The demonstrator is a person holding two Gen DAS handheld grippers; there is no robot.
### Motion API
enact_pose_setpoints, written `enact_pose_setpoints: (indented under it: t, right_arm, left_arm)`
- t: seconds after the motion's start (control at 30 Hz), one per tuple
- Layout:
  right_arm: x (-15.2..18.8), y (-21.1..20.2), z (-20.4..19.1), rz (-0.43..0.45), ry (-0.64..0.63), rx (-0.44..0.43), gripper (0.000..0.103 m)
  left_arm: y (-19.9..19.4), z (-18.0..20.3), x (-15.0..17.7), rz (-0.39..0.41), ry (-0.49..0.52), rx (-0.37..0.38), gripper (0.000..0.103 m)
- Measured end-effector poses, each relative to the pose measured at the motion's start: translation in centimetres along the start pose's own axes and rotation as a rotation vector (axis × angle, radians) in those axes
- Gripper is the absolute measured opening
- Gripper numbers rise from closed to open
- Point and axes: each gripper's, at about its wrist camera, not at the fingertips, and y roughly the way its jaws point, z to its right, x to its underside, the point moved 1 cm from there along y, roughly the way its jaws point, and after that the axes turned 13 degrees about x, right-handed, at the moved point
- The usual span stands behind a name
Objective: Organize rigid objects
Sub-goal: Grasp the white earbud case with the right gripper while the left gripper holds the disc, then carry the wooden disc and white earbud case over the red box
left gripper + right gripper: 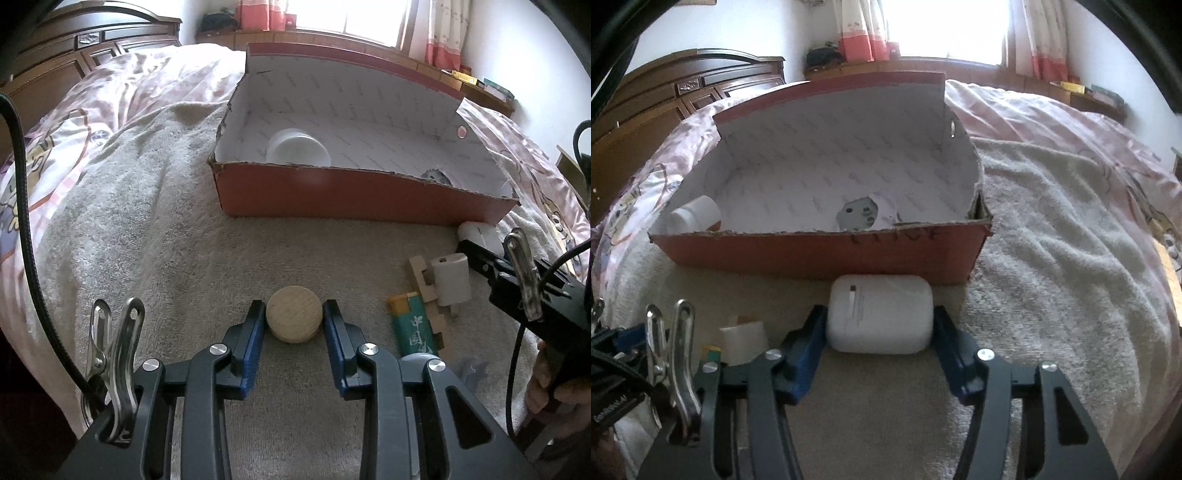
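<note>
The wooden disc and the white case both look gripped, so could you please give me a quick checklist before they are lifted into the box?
1. Left gripper closed on wooden disc, both pads touching: ok.
2. Right gripper closed on white case: ok.
3. Both grasps centred: ok.
4. Free floor in red box beside the white jar and grey piece: ok.
5. Lighter and white adapter clear of the left gripper: ok.
6. Grip firmness: cannot tell.

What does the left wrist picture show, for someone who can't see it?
The left hand-held gripper closes its blue fingers around a round wooden block on a towel. Behind sits an open red box holding a white jar.
</note>
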Motion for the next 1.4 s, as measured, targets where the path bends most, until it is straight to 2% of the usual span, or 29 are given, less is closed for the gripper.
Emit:
enact_pose_setpoints:
  t: [0.4, 0.9, 1.4]
  right_arm:
    - [0.8, -1.4, 1.3, 0.002, 0.052, -0.063, 0.059]
    - [0.9, -3.7, 2.4, 0.044, 0.084, -0.091, 0.059]
    - [-2.1, -4.9, 3.2, 0.118, 0.066, -0.098, 0.059]
  left_arm:
    - [-0.7, -0.2, -0.3, 0.017, -0.006, 0.004, 0.032]
    - [-2.4, 0.5, -1.4, 0.072, 0.015, 0.016, 0.032]
    - [-2.2, 2.2, -6.4, 0.123, 0.069, 0.027, 0.032]
